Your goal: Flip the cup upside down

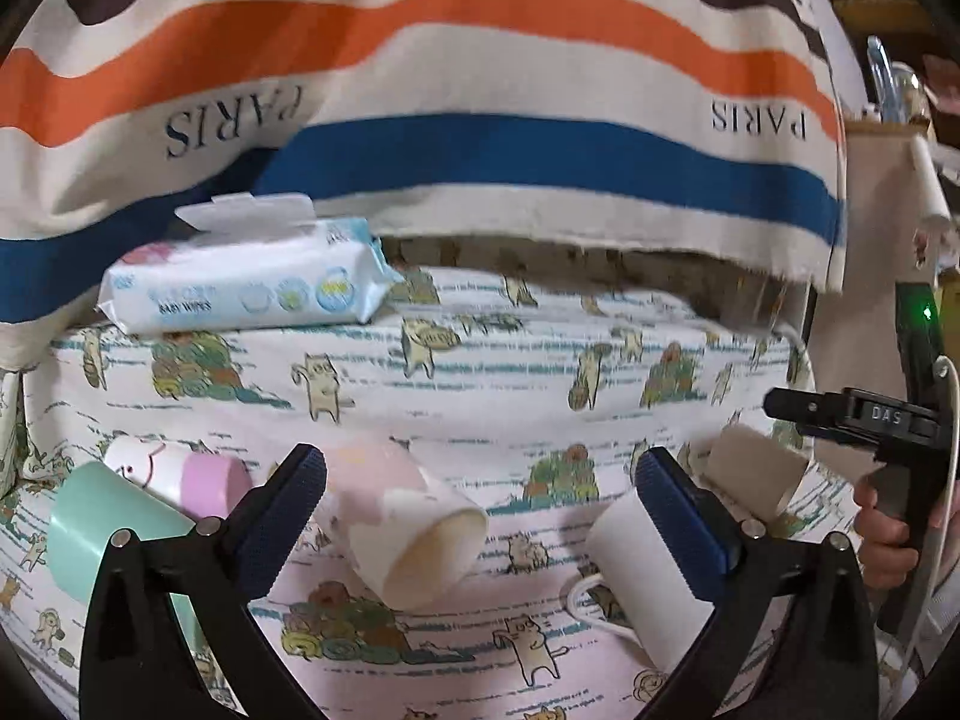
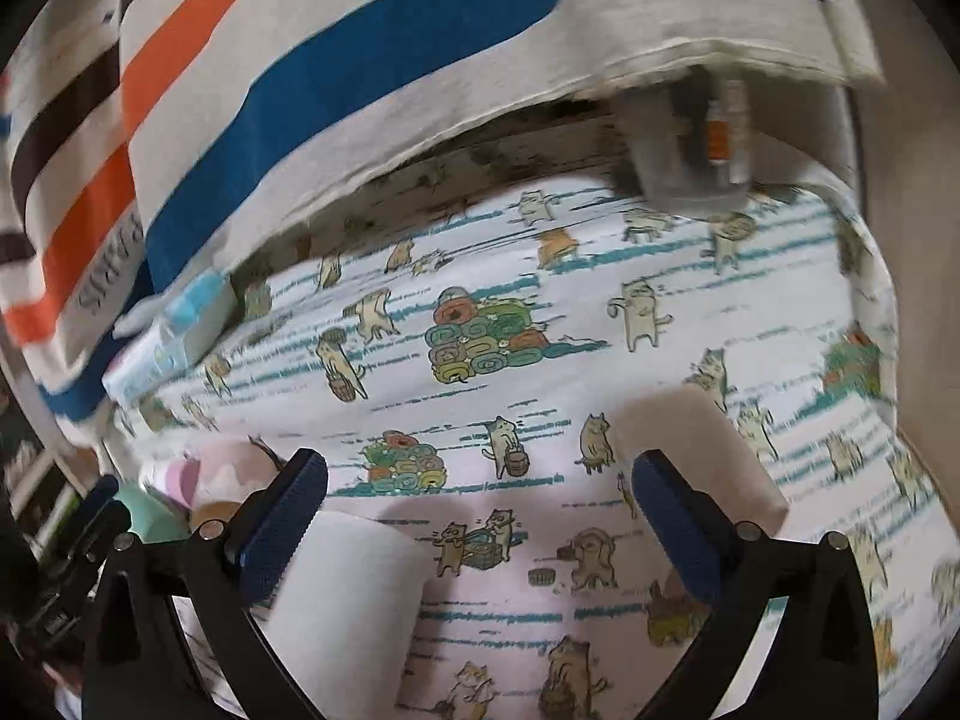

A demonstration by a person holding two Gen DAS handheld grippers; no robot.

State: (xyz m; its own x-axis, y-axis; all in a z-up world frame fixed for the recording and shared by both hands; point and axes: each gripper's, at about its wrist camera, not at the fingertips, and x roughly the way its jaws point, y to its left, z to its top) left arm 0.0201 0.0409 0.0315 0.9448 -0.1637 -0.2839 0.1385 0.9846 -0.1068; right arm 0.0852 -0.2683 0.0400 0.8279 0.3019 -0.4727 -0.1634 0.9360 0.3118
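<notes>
Left gripper (image 1: 480,516): jaws spread wide, nothing between the pads, hovering low over the cat-print cloth (image 1: 480,360).
Target cup: a pink-and-cream paper cup (image 1: 414,531) lies on its side right between the 2 left fingers, just ahead of them, not yet touched.
Cup axis: it runs slantwise, base toward the wipes pack (image 1: 246,288), open mouth toward the gripper and a little right.
Other cups from that cup: 1 white cup (image 1: 645,576) just right, partly behind the right finger; 1 more (image 1: 759,468) farther right; a mint cup (image 1: 102,531) and a pink-and-white one (image 1: 180,471) to its left, all toppled.
Right gripper (image 2: 480,516): also spread and empty, with white cups (image 2: 354,606) at both fingers.
Nearer hand: the left, I would judge; the cup's slanted sides face its 2 pads.
</notes>
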